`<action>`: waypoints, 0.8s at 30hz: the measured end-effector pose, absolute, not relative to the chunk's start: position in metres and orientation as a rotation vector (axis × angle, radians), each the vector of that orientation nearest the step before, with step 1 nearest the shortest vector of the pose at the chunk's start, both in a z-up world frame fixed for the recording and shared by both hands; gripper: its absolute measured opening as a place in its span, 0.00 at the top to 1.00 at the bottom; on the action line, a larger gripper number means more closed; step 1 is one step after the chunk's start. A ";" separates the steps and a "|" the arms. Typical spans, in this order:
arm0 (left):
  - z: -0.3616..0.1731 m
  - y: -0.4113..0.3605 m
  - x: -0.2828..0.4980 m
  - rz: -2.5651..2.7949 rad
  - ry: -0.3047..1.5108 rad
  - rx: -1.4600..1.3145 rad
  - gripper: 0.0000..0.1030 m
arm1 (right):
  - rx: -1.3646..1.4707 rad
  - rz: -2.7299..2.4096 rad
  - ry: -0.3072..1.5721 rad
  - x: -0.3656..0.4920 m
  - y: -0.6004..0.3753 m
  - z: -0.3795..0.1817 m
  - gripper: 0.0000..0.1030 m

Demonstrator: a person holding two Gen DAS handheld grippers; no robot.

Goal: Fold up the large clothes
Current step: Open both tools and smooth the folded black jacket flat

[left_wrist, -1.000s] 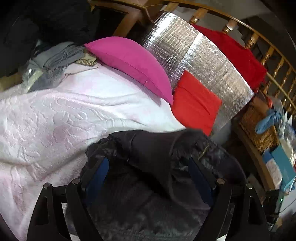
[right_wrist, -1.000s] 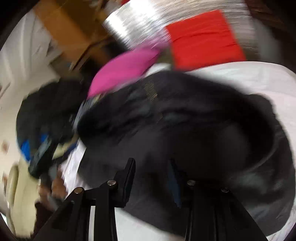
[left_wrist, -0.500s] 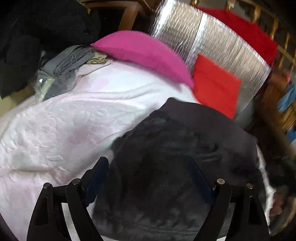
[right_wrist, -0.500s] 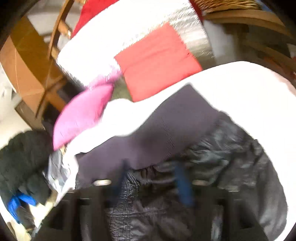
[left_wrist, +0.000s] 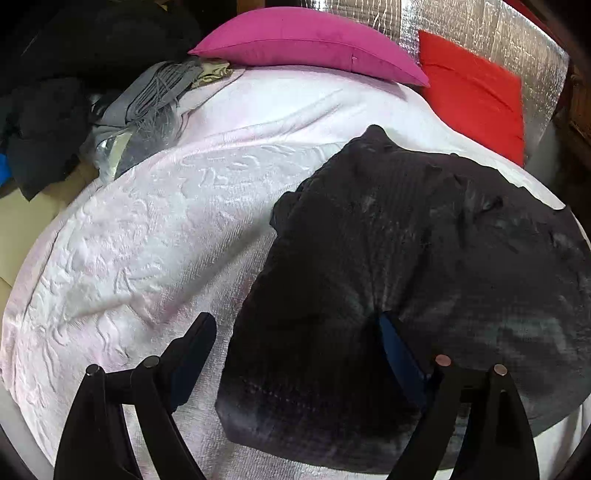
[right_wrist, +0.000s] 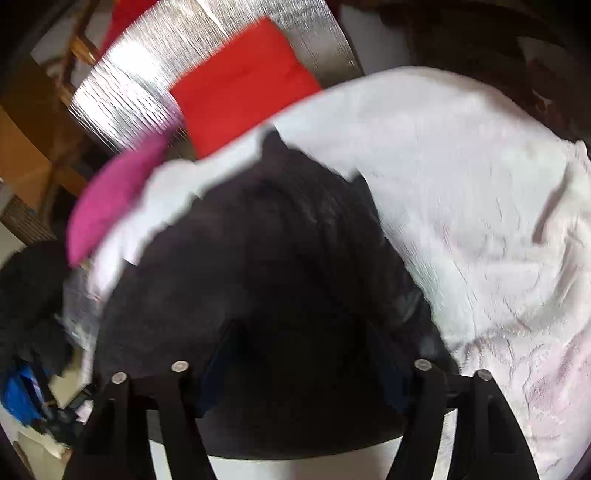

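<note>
We see the dark jacket (left_wrist: 406, 277) lying on the bed (left_wrist: 147, 240), ahead of both tools. Our left hand-held gripper (left_wrist: 291, 343) gapes wide over its left edge, gripping nothing; our right hand-held gripper (right_wrist: 303, 350) is closing above the cloth, its pads blurred, so any contact is unclear.

White-covered bed (left_wrist: 155, 229), silver foil panel (left_wrist: 461, 26) behind
</note>
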State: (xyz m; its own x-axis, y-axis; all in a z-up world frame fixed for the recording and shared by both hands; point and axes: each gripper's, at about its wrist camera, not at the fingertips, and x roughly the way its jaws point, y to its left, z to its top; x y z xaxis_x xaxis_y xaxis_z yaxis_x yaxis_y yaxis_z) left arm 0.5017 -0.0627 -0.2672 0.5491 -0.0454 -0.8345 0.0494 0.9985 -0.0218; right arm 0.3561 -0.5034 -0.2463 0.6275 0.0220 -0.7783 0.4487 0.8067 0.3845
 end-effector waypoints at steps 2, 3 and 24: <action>-0.262 -0.062 0.500 -0.054 0.992 0.013 0.13 | 0.569 -0.267 0.863 0.354 -0.501 -0.244 0.32; -0.257 -0.061 0.498 -0.053 0.982 0.017 0.13 | 0.568 -0.269 0.863 0.355 -0.499 -0.241 0.32; -0.261 -0.104 0.464 -0.099 0.867 0.243 0.07 | 0.688 -0.266 0.949 0.328 -0.492 -0.257 0.31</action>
